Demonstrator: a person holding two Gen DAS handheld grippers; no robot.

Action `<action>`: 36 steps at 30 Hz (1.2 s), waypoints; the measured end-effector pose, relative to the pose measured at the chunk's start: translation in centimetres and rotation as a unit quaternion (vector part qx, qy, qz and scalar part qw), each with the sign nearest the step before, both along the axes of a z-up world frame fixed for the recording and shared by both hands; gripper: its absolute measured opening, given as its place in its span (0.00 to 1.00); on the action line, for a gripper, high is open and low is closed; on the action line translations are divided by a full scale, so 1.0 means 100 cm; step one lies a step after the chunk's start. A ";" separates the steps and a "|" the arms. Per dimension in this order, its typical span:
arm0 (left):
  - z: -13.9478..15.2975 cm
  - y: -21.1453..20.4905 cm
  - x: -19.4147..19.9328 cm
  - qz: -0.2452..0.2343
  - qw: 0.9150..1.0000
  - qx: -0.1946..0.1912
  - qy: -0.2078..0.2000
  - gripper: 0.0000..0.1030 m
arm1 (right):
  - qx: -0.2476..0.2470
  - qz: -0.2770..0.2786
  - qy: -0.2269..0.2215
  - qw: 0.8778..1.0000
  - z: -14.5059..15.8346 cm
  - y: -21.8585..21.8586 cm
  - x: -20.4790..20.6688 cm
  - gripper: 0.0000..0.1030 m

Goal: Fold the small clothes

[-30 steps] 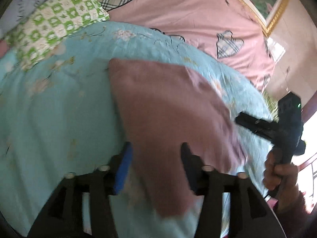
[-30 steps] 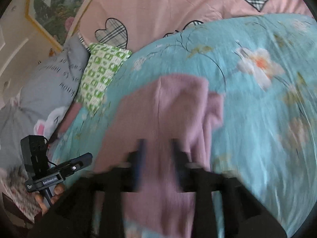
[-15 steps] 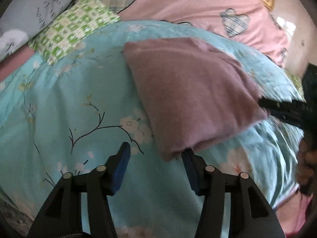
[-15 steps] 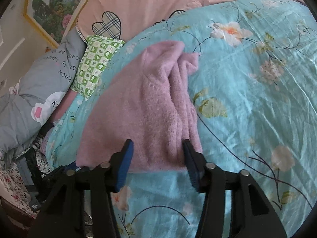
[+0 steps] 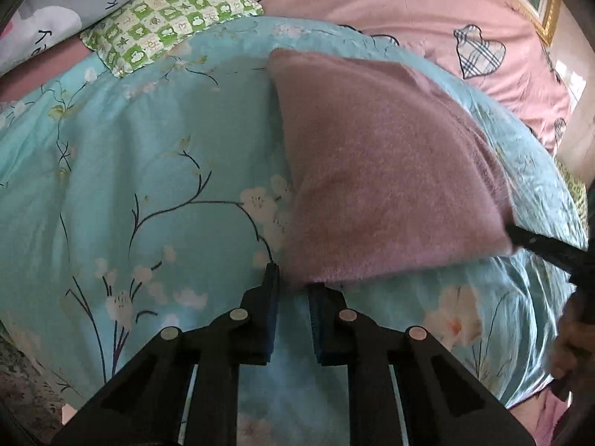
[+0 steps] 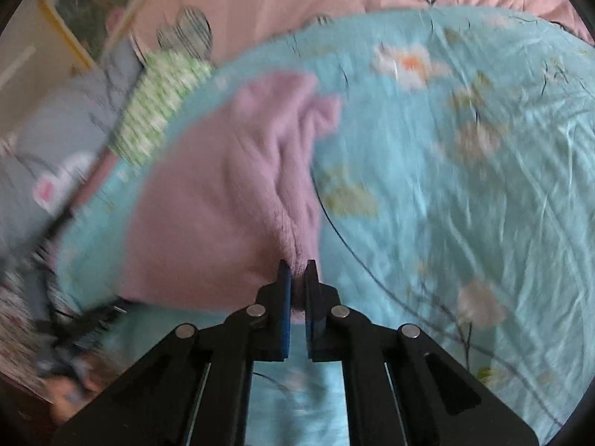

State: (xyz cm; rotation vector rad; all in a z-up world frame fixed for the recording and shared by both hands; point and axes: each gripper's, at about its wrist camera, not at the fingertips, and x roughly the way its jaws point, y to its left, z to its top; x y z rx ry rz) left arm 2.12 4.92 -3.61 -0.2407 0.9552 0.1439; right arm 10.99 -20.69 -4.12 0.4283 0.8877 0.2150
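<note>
A bed is shown, its pink sheet (image 5: pixel 390 11) printed with plaid hearts and partly covered by a turquoise floral quilt (image 5: pixel 130 156). Beyond the quilt's far edge, a green checked pillow (image 5: pixel 167 11) and a grey lettered pillow (image 5: pixel 55 0) are seen; a gilt picture frame (image 5: pixel 550 11) is seen on the wall beyond the sheet.

On the quilt's middle a mauve fleece garment (image 5: pixel 379 171) is laid, already doubled over. Its long axis is judged to run from the near edge of the quilt away toward the sheet. Bunched folds are seen along the garment's right side in the right wrist view (image 6: pixel 223 200).

Both near corners of the garment are held. The left gripper (image 5: pixel 293 290) is seen narrowed to a small gap, with the garment's near-left corner between its pads; firm contact is likely but not certain. The right gripper (image 6: pixel 296 278) is seen nearly closed, with the near-right corner pinched and fleece showing in the slit. The right wrist view is blurred, so finer detail cannot be told.

The garment lies directly ahead of both grippers, neither being clearly nearer. The coming move is judged to be a fold of the near edge away, onto the far edge.

No containers are seen.
</note>
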 end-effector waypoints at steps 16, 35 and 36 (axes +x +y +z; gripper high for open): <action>0.073 0.000 0.015 -0.128 0.983 -0.090 -0.093 0.22 | 0.042 0.015 -0.095 0.995 0.063 0.013 -0.009 0.24; 0.017 -0.018 0.044 -0.136 0.986 -0.089 -0.024 0.22 | 0.045 0.006 -0.015 0.999 0.000 0.008 0.079 0.00; 0.024 -0.018 0.038 -0.139 0.986 -0.091 -0.031 0.24 | 0.045 0.008 -0.019 0.999 0.005 0.008 0.074 0.02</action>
